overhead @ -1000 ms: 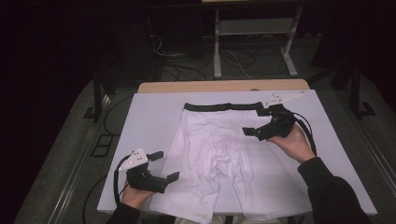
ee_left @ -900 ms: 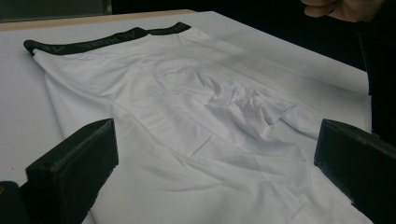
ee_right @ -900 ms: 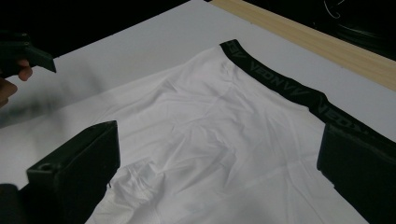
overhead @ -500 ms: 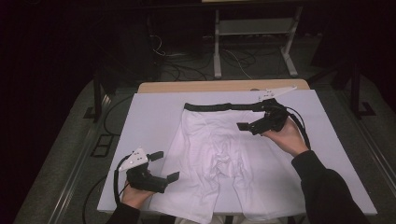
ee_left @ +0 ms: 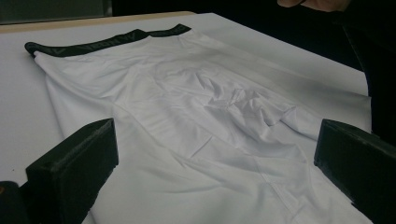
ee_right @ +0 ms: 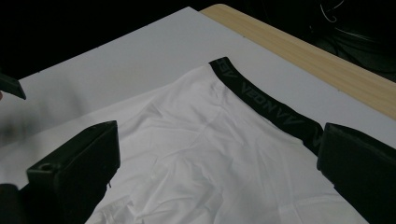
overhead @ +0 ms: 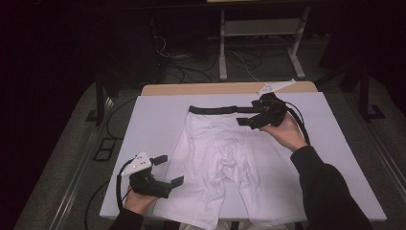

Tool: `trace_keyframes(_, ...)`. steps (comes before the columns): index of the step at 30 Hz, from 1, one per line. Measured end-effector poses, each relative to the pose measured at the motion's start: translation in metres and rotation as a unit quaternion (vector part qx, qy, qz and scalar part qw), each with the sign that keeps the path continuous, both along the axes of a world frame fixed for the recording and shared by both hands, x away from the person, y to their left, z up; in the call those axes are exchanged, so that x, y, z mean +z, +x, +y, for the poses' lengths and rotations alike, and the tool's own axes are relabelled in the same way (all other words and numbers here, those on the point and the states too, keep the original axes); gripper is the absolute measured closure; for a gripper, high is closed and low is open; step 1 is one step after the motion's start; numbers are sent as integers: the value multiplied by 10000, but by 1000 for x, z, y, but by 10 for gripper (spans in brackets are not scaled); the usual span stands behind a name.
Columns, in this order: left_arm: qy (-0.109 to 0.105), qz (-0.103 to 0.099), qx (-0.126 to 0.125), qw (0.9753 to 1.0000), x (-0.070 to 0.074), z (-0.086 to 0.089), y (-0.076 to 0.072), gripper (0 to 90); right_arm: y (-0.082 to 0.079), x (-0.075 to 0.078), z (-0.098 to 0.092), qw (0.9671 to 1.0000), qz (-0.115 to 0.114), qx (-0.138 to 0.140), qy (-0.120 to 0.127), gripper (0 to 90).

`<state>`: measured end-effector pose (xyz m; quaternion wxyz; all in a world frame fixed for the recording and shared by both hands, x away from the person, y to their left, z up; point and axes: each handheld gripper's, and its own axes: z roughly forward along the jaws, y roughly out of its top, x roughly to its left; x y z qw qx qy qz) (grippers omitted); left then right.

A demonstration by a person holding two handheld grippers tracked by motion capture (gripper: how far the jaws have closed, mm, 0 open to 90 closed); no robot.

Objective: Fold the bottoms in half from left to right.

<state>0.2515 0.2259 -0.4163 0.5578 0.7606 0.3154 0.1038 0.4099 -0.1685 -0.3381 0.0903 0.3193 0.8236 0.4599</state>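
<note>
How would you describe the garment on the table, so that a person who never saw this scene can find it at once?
Look at the white sheet that covers the table. In its middle lie the white shorts, spread flat, with the legs toward the person. The black waistband along the far edge, bearing faint grey lettering, sets them apart from the pale sheet; the right gripper hovers open at its right end.

Dim, grainy pictures; dark surroundings

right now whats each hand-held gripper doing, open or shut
Left hand-held gripper: open, holding nothing, at the near left leg of the white shorts.
Right hand-held gripper: open, holding nothing, over the black waistband.
</note>
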Motion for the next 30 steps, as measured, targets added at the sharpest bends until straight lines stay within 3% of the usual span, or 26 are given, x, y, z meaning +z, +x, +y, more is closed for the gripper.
trace_keyframes(21, 8, 11, -46, 10000, 0, -1, 1, 0, 28, 4, 29, 9999, -67, -53, -66, 0)
trace_keyframes(30, -10, 22, -59, 10000, -1, -2, 1, 0, 39, -3, 44, 9999, -48, -27, -109, 0)
